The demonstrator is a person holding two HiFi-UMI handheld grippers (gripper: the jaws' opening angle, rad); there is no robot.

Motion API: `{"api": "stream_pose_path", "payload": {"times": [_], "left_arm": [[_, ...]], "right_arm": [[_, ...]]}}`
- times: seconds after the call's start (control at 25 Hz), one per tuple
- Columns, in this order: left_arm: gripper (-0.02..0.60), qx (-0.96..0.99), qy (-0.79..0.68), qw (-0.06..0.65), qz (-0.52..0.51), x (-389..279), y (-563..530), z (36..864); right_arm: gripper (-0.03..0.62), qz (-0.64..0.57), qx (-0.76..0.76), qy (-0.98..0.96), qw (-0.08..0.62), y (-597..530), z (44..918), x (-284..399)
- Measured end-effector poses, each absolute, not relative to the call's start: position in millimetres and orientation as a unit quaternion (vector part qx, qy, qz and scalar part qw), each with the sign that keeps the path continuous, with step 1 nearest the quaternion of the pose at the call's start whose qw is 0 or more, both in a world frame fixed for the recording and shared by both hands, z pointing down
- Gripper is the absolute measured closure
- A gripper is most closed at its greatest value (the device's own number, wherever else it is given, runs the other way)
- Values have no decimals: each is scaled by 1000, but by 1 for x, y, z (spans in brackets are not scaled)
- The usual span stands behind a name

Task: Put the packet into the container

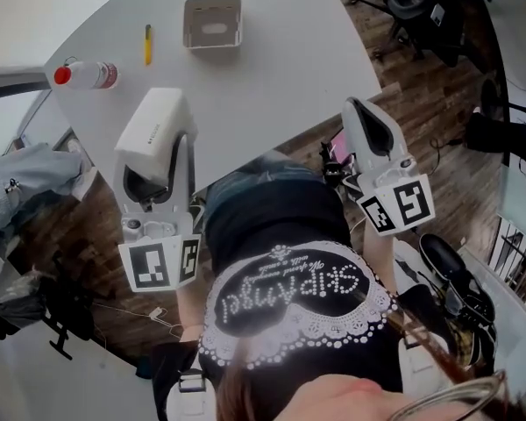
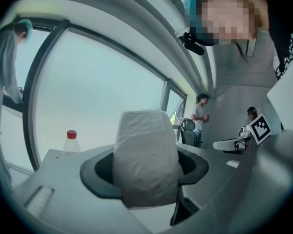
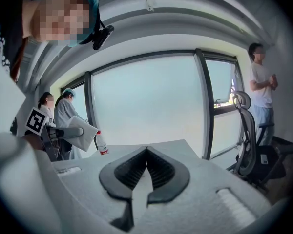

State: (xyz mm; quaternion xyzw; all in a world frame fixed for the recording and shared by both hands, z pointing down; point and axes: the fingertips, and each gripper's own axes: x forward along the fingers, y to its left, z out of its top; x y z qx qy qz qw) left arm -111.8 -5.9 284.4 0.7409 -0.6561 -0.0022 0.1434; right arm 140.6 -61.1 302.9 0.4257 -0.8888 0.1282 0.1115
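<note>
- Worktop: pale grey with a curved edge, ahead of both sets of jaws.
- Left gripper: jaws spread wide and clamped on the packet, over the worktop's near edge.
- Right gripper: jaws pressed together at the tips, with nothing between them.
- Container: white open-topped box on the worktop, well ahead of the left jaws.
- Packet: white, in a crinkled wrap, upright between the left jaws and rising past their tips.
- Bottle: clear with a red cap, ahead and left of the left jaws.
- Pen: yellow, between the bottle and the container.
</note>
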Motion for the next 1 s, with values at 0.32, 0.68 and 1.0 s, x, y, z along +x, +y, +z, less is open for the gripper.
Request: {"api": "stream_pose_path", "payload": {"times": [0.32,0.68,1.0], "left_arm": [[296,747,-649,144,-3,-119,-8,277],[296,757,-636,150,12,-114,-12,281],[296,766,-624,154,18,-110,-14,285]], "right_arm": [[597,127,441,-881,114,-58,291,144],[597,134,445,-878,116,-60,293,146],[597,131,446,-878,115,-58,294,141]]}}
